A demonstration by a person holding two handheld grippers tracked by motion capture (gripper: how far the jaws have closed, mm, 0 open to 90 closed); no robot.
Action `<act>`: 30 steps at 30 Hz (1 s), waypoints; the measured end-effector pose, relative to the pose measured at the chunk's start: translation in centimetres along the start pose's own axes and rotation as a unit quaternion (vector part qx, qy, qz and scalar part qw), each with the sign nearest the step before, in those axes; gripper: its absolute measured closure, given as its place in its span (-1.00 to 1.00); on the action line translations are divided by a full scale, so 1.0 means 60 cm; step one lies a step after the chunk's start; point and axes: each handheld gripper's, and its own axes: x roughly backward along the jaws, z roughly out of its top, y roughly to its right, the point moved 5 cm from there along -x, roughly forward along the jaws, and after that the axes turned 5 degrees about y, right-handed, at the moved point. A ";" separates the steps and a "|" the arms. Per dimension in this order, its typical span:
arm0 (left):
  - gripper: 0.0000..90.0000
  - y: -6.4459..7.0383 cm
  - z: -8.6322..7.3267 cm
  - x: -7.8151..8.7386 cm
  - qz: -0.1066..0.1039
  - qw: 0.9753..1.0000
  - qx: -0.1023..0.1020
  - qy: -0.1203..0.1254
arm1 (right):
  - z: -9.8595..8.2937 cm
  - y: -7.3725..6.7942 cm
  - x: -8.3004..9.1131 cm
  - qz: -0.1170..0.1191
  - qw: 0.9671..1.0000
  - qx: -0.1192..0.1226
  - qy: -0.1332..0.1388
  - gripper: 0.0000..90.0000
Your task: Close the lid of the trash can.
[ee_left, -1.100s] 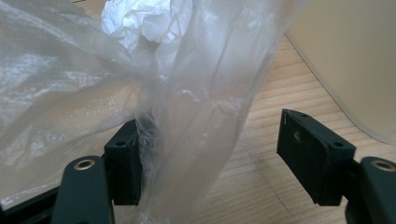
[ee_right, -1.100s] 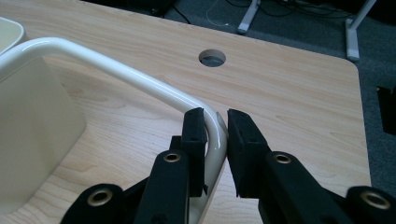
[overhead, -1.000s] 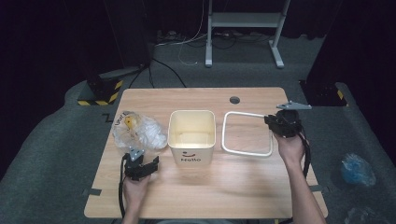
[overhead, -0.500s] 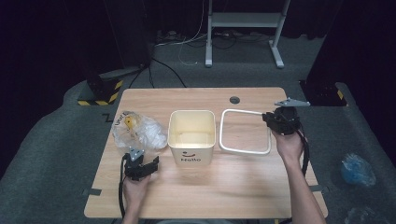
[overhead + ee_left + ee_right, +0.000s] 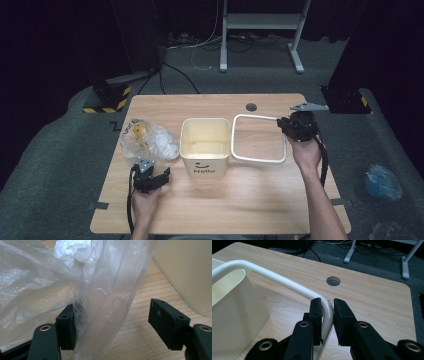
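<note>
Bin (image 5: pixel 205 145) at mid-table (image 5: pixel 210 210), plastic bag (image 5: pixel 147 140) just left of it, square frame (image 5: pixel 257 139) just right, touching the bin's side, cable hole (image 5: pixel 250 107) behind the frame, left gripper (image 5: pixel 150 179) before the bag, right gripper (image 5: pixel 290 126) at the frame's far right corner.

Your white ring (image 5: pixel 258 138) is a rounded-square frame, its right corner lifted off the table, just right of the cream bin (image 5: pixel 205 145). Your clear crumpled bag (image 5: pixel 148 141) lies left of the bin, something yellow inside.
</note>
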 end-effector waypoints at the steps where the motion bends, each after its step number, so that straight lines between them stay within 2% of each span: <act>1: -0.34 0.000 0.000 0.000 0.000 1.000 0.000 0.000 | 0.001 -0.002 0.000 0.000 1.000 0.000 0.000 0.73; 30: -0.35 0.000 0.000 0.001 -0.001 1.000 -0.002 0.000 | 0.026 -0.036 -0.031 0.015 1.000 -0.002 -0.004 0.73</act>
